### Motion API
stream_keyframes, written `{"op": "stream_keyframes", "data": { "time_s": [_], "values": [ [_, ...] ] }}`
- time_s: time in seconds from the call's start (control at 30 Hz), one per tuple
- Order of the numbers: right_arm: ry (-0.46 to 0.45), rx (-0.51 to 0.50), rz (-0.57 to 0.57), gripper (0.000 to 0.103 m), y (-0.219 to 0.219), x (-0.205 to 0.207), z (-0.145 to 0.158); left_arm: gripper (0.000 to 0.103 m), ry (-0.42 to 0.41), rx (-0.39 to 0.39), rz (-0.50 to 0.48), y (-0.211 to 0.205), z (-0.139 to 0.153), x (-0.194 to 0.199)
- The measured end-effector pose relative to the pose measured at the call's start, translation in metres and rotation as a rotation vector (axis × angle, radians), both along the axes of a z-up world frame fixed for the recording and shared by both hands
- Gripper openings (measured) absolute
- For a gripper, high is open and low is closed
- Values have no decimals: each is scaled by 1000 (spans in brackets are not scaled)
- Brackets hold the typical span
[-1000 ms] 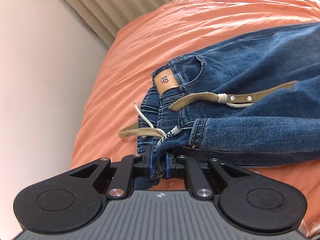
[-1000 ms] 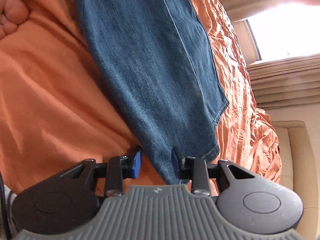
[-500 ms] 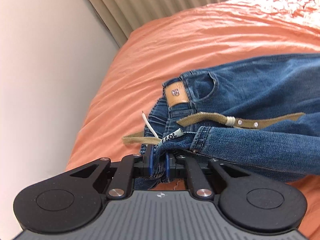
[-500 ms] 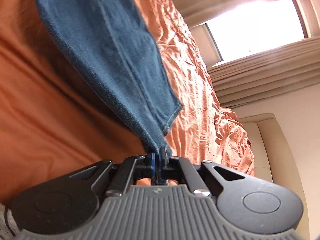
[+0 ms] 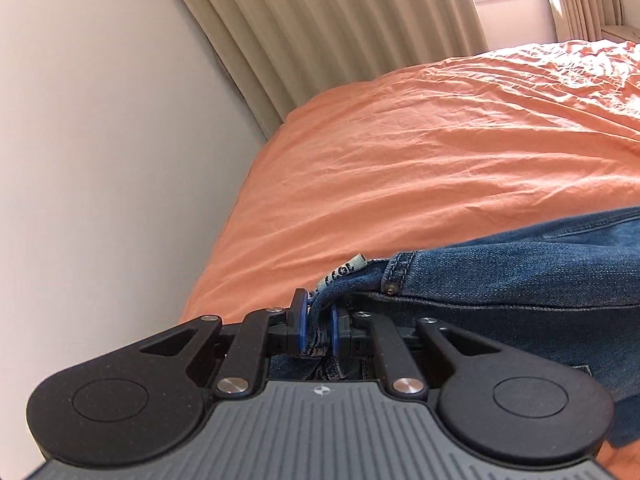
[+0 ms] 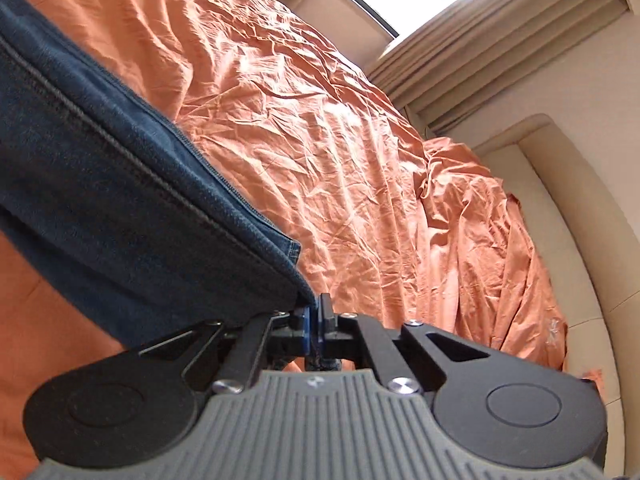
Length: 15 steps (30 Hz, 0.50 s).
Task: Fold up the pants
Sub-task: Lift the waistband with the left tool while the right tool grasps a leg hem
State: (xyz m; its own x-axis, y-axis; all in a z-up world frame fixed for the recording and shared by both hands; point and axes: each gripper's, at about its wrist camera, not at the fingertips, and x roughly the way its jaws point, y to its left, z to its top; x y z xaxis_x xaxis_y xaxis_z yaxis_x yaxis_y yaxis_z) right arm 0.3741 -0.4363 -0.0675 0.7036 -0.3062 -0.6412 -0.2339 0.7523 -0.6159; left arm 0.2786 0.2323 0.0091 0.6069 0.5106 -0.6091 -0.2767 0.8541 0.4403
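Denim pants [image 5: 520, 292] pinched btwn both hand-held grippers

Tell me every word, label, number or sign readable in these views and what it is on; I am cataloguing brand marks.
White woven tag on the jeans by the left gripper: dark letters, too tilted and small to read.
Small round emblem on the left gripper body: a symbol, no words.
A similar emblem on the right gripper body: no words.
Pale motif on the orange bedcover: blurred, unreadable.
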Motion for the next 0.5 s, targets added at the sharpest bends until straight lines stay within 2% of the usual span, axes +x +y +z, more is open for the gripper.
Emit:
{"op": "stream_keyframes", "data": {
  "time_s": [0.1,0.27,0.5],
  "values": [
    [23,-4,-21,0,8,44,-16,13,11,-5,10,3,-9,40],
    [99,-15,-58,0,13,108,-62,13,73,-17,28,6,-45,98],
    [155,-27,-72,0,22,155,-113,13,157,-21,48,13,-103,147]
  ]
}}
